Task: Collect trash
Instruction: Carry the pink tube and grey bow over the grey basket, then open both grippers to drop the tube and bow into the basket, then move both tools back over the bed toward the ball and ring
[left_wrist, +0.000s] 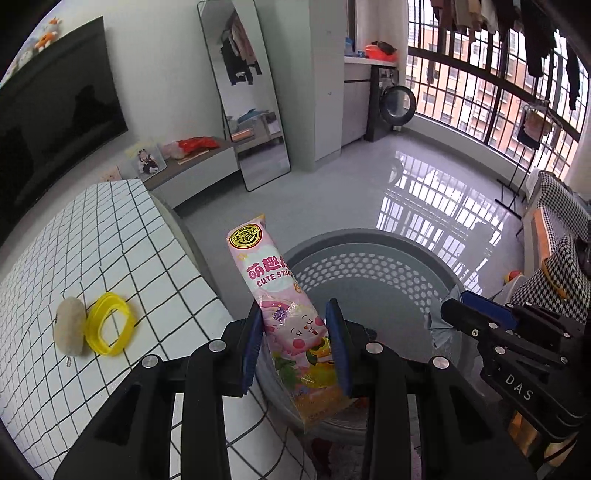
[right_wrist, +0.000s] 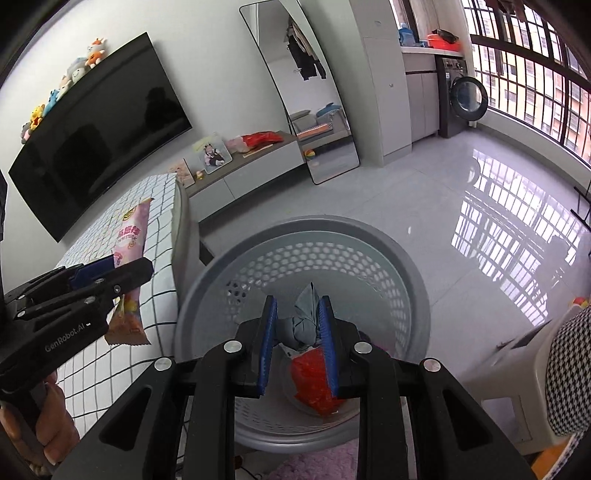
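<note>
While the left claw (left_wrist: 295, 343) at lower centre of its view clamps a pink printed snack wrapper (left_wrist: 280, 302), the right claw (right_wrist: 297, 345) is clamped on a crumpled grey-blue wad (right_wrist: 304, 319). Both hang over the round grey perforated plastic basket (right_wrist: 402, 258), where a red wrapper (right_wrist: 312, 387) lies. Left, on the white grid-patterned bench (left_wrist: 110, 236), rest a yellow ring (left_wrist: 110, 323) and a beige pebble-like lump (left_wrist: 69, 326).

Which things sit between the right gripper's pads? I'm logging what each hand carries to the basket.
A crumpled grey wrapper, clamped between the right gripper's pads, shown in the right wrist view above the grey basket.
</note>
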